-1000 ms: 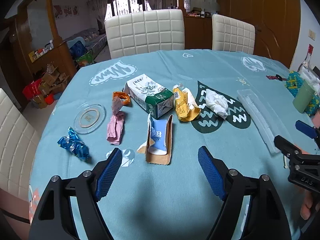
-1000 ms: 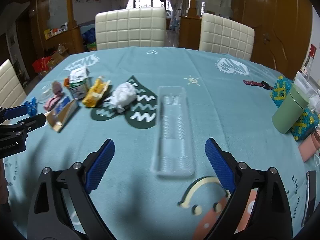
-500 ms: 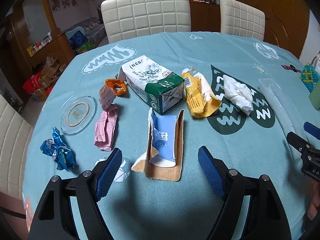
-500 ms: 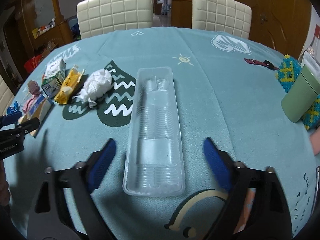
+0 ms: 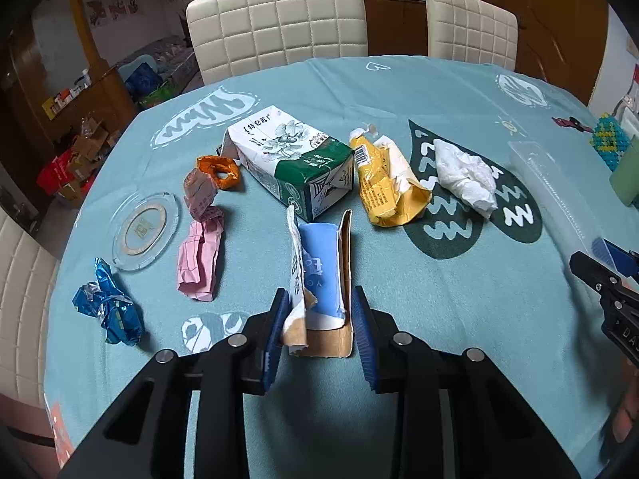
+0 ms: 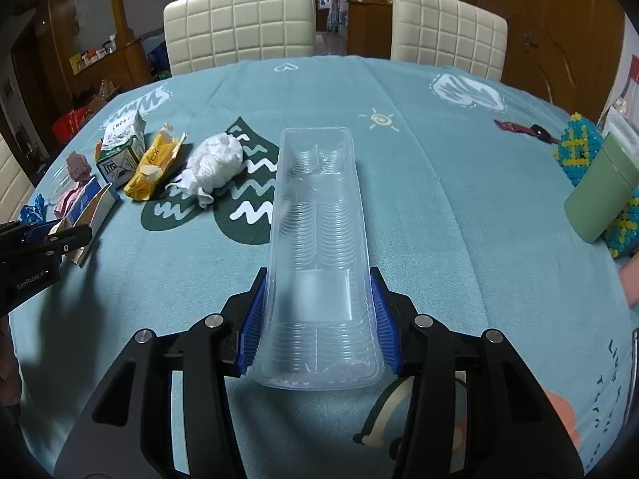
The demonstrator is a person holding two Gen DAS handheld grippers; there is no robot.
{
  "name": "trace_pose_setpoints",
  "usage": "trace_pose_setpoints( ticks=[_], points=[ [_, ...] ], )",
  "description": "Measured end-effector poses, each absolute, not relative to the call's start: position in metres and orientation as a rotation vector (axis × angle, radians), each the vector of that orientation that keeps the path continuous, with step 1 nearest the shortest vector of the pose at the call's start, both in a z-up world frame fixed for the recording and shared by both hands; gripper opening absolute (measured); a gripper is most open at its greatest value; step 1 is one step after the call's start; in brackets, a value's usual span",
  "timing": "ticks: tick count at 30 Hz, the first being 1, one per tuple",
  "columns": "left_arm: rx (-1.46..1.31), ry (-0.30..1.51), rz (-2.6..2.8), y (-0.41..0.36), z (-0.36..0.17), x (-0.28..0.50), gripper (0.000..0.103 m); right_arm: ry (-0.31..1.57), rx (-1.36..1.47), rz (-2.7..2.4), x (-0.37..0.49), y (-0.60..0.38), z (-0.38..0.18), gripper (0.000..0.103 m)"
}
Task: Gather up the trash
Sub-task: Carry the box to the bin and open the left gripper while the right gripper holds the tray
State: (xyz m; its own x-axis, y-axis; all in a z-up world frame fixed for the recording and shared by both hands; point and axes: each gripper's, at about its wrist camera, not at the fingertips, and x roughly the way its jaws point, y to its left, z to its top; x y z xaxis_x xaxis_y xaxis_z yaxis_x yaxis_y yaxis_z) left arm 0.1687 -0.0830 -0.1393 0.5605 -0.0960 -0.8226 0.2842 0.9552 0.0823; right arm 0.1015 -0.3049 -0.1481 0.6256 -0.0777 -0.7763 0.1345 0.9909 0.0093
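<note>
Your left gripper has just closed on the torn box; your right gripper has just closed on the tray, both ready for lifting off the table.

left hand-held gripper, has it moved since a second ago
Yes. The left hand-held gripper came forward and down toward the green-and-white milk carton, and its jaws have just been closing around the torn brown cardboard box.

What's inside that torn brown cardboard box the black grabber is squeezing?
A blue-and-white paper packet lies inside the torn brown cardboard box, between its raised flaps. The left gripper squeezes the box's near end. Whatever is under the packet is covered.
</note>
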Motion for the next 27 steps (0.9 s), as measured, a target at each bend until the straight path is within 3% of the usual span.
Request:
trace_pose_setpoints(
  ticks=[10,27],
  points=[
    [0.249,0.860,-0.242,-0.076,-0.106,0.128,0.031,0.831,0.046,-0.057,0.078,-0.286,-0.119,0.050],
    [0.256,0.625,-0.142,-0.013,-0.041,0.050,0.031,0.668,-0.153,0.105,0.036,-0.171,-0.054,0.050]
  ],
)
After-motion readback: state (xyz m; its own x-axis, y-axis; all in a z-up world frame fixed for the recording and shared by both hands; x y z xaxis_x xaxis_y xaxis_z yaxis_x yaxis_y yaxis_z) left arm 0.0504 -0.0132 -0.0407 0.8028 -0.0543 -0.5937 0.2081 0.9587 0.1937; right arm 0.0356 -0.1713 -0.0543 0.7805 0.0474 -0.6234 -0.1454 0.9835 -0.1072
